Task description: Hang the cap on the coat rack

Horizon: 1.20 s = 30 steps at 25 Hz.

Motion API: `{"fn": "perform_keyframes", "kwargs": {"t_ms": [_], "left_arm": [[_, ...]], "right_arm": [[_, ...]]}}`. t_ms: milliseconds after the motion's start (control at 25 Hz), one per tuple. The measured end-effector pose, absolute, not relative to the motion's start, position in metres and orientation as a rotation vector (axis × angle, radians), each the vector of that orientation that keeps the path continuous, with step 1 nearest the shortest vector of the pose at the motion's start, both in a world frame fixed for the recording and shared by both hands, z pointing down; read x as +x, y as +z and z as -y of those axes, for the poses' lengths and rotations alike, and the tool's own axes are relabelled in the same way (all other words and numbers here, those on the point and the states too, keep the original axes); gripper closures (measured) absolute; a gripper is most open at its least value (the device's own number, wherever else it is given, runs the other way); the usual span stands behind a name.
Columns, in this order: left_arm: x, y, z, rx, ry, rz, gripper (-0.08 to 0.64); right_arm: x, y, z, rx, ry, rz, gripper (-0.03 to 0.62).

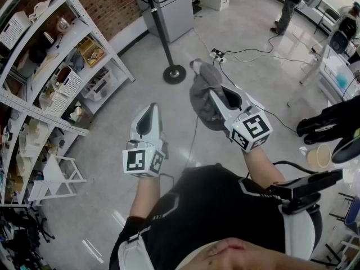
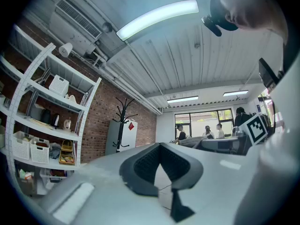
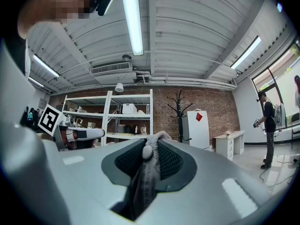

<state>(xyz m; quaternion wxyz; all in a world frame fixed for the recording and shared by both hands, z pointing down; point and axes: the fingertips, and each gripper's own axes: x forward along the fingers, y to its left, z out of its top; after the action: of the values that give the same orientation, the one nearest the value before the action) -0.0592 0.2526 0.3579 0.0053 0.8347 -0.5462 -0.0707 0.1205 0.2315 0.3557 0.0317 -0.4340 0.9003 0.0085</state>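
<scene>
My right gripper [image 1: 215,93] is shut on a grey cap [image 1: 201,97], which hangs in folds from the jaws above the floor. In the right gripper view the cap's fabric [image 3: 146,172] is pinched between the dark pads [image 3: 171,161] of that gripper [image 3: 151,147]. The black coat rack [image 1: 160,27] stands ahead on its round base [image 1: 174,73]. It shows far off as the coat rack [image 3: 179,111] against the brick wall. My left gripper [image 1: 151,110] is held level to the left, shut with nothing in it. Seen from the left gripper [image 2: 161,149], the rack [image 2: 123,122] stands by a white cabinet.
A metal shelving unit [image 1: 50,66] with baskets and boxes fills the left side. A white cabinet [image 1: 174,10] stands behind the rack. Cables [image 1: 247,52] trail over the floor to the right. A person [image 1: 289,4] stands far back right, near desks and equipment.
</scene>
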Motion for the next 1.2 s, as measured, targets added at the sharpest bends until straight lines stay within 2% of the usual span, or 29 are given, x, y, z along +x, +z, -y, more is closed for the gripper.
{"fn": "perform_keyframes", "kwargs": {"t_ms": [560,1200], "left_arm": [[-0.058,0.357,-0.258,2.633,-0.213,1.680,0.488],[-0.107,0.364,-0.245,2.629,-0.238,1.642,0.488]], "right_arm": [[0.120,0.353,-0.236,-1.326,-0.007,-2.739,0.511],[0.065,0.352,-0.229,-1.322,-0.001,-2.752,0.511]]}}
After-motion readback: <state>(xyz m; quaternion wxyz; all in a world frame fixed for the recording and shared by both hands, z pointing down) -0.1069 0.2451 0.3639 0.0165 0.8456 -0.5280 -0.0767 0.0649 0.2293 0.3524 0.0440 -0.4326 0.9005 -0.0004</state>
